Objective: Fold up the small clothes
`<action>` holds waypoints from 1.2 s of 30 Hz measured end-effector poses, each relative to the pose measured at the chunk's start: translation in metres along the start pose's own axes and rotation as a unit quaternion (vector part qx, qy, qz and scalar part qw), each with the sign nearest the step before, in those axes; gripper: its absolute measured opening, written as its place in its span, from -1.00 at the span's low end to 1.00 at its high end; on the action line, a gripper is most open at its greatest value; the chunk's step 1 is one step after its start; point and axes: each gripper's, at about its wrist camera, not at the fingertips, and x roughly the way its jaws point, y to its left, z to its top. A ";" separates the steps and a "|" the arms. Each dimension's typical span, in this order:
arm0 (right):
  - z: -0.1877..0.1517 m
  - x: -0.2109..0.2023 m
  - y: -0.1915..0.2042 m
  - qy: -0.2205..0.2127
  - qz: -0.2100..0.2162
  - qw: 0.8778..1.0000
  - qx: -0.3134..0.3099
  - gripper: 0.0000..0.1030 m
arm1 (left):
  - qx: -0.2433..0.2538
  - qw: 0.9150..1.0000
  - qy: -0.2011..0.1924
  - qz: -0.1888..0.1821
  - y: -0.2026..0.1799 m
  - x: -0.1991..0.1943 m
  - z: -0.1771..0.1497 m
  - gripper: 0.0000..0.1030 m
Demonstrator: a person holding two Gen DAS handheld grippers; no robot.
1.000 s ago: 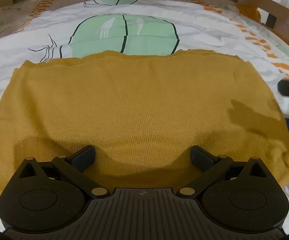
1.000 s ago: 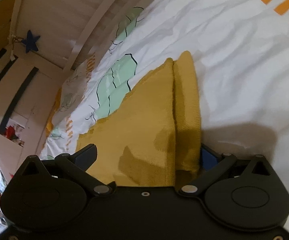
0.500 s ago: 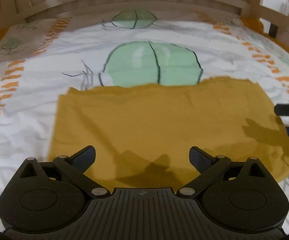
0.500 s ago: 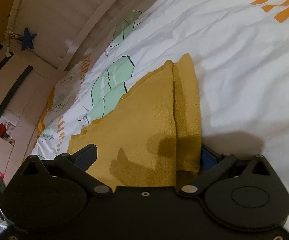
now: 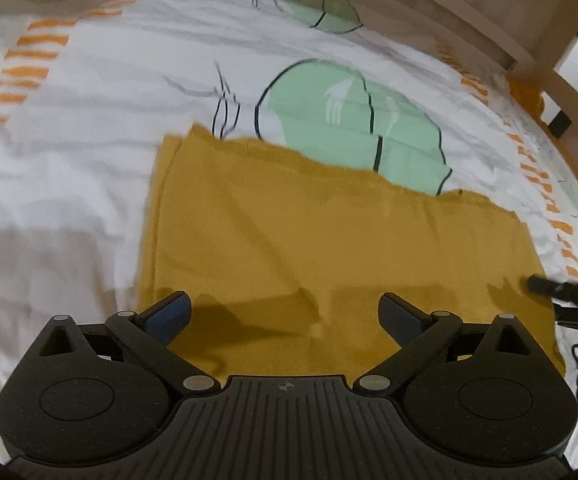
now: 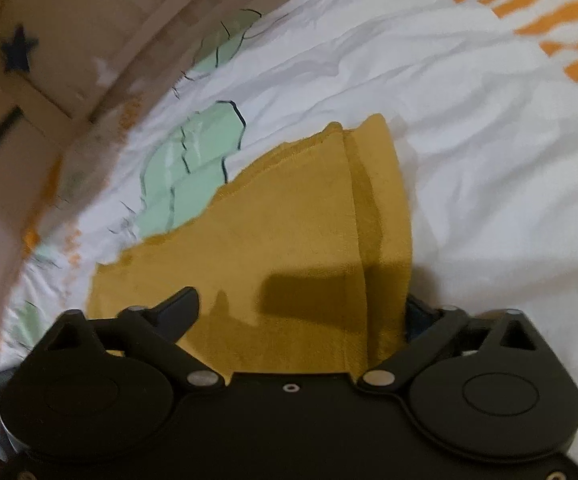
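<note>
A mustard-yellow knit garment (image 5: 329, 240) lies flat on the bed, folded into a rectangle. My left gripper (image 5: 285, 312) is open and empty, hovering above the garment's near edge toward its left side. The garment also shows in the right wrist view (image 6: 289, 248), with a folded strip along its right edge. My right gripper (image 6: 301, 312) is open over the garment's right end; its right finger is mostly hidden behind the folded edge. The right gripper's fingers (image 5: 545, 286) show at the right edge of the left wrist view.
The garment rests on a white bedsheet (image 5: 69, 160) printed with green cactus shapes (image 5: 353, 120) and orange dashes. A wooden bed rail (image 5: 469, 28) runs along the far side. A blue star (image 6: 19, 50) hangs on the wooden frame.
My left gripper has drawn back and swung left, so the garment's left edge and more sheet show. The right gripper has shifted slightly; both stay open.
</note>
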 end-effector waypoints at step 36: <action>-0.029 0.075 0.222 0.027 0.065 0.994 -0.079 -0.48 | -0.098 0.995 -0.024 0.020 0.097 -0.042 0.044 0.96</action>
